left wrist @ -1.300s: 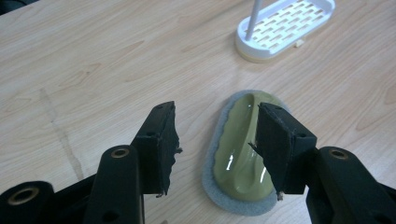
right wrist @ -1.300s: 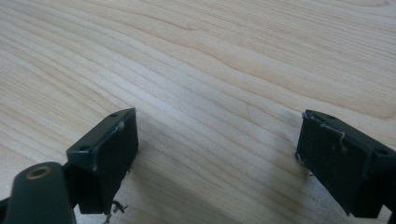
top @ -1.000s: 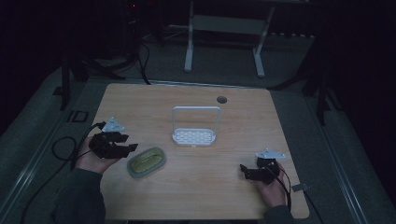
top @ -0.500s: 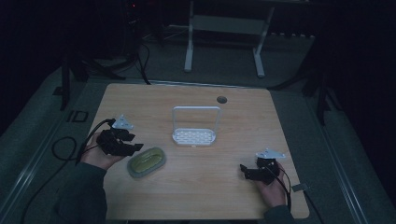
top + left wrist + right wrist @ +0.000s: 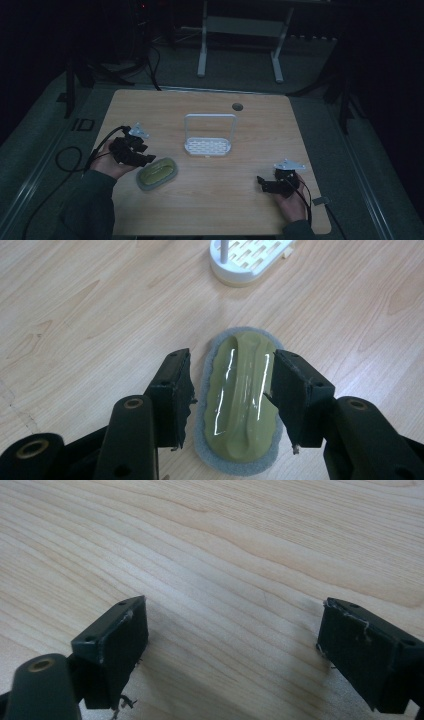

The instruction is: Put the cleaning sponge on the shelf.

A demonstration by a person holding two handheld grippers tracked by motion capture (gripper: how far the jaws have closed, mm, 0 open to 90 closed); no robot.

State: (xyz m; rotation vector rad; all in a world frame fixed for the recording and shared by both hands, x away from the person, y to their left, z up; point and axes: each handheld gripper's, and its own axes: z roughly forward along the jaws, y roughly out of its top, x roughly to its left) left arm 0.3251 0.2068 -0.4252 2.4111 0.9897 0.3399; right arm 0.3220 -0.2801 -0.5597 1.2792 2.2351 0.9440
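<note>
Over the pale wooden table point(image 5: 210, 200) my left gripper point(image 5: 231, 402) gapes astride the olive-green oval scrubber on its grey felt pad point(image 5: 242, 390), my right gripper point(image 5: 232, 652) idles released, and closing off-centre could, I judge, skid that glossy handle aside.

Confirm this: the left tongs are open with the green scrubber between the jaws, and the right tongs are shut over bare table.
Not quite. The right tongs are open, as the right gripper view shows, over bare table. The left tongs are indeed open, the green scrubber between the jaws.
</note>
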